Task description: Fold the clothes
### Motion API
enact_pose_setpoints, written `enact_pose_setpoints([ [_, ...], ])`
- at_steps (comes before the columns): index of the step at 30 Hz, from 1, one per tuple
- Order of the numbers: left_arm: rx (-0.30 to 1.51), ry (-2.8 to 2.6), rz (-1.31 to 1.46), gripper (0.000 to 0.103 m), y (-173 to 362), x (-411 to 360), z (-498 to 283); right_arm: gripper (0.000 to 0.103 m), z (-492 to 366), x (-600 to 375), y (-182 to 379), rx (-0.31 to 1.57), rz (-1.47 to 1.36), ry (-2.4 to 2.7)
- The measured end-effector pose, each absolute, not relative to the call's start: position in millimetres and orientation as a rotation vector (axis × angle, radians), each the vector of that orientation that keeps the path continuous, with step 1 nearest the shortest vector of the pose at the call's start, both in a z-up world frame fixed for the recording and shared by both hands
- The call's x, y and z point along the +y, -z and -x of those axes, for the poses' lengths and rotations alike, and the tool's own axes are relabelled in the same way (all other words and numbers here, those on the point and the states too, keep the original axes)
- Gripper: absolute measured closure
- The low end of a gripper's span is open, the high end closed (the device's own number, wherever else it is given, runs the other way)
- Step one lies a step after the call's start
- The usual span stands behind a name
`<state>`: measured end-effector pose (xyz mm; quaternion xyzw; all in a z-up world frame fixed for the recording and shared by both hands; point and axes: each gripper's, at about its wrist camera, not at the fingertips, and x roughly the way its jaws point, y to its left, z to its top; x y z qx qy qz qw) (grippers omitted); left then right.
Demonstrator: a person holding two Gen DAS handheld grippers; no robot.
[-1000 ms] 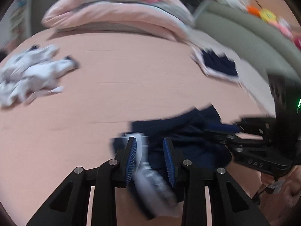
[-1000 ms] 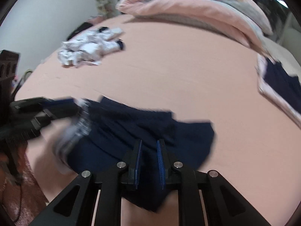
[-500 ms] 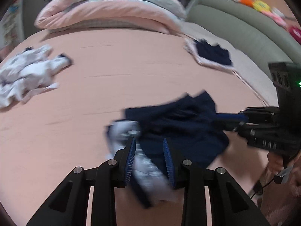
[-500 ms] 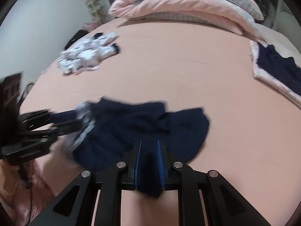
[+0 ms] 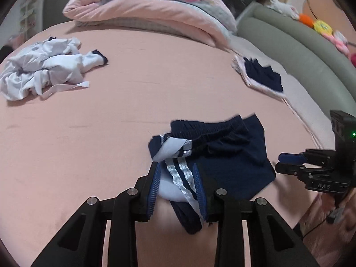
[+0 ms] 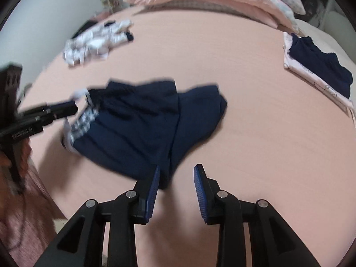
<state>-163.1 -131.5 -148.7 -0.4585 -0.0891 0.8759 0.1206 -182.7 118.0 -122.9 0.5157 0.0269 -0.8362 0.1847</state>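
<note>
Navy-blue fabric shorts with white side stripes (image 5: 222, 155) are spread, partly crumpled, on the pink bed sheet (image 5: 111, 122), near its front edge. The striped white side of the shorts is seen passing between the blue-padded fingers (image 5: 155, 187) of the left gripper (image 5: 178, 187), which are clenched on it. The right gripper (image 6: 176, 187) is seen at the opposite lower corner of the shorts; its fingers (image 6: 199, 187) are opening, and the dark hem lies just beside the left-hand pad, not pressed between the two. From the left wrist view, that right gripper appears at the right edge of the shorts, apart from the cloth.

Farther back on the left, a crumpled white garment with dark trim (image 5: 42, 75) is lying on the sheet. On the far right, a folded navy garment on pale pink cloth (image 5: 262, 77) is laid. A folded pink quilt (image 5: 155, 20) is piled at the head of the bed, and a grey-green padded edge (image 5: 300, 49) runs alongside.
</note>
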Motion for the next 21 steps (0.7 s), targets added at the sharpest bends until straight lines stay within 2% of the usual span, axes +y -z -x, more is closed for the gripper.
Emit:
enact_pose_setpoints([
  [2,-0.294,-2.558,1.391,0.075,153,-133,163,0.059,195,121,129,-0.041,-1.487,2.375],
  [4,-0.343,-2.584,1.412,0.074,154,-138,163,0.057,203,130,137,-0.156,-1.521,2.367],
  [5,-0.377,-2.583,1.418,0.069,154,-142,163,0.057,205,132,141,-0.195,-1.531,2.357],
  [6,-0.423,-2.56,1.424,0.058,156,-145,164,0.057,208,134,144,-0.233,-1.541,2.345],
  [7,-0.469,-2.516,1.44,0.054,161,-147,166,0.056,209,135,149,-0.257,-1.558,2.327],
  [9,-0.541,-2.433,1.473,0.054,170,-148,168,0.05,209,134,159,-0.287,-1.594,2.284],
  [11,-0.525,-2.407,1.482,0.054,172,-140,168,0.044,209,132,165,-0.31,-1.584,2.281],
  [17,-0.346,-2.481,1.49,0.054,177,-114,177,0.043,211,123,171,-0.295,-1.576,2.323],
  [21,-0.301,-2.454,1.473,0.057,180,-99,184,0.03,211,110,175,-0.206,-1.553,2.336],
])
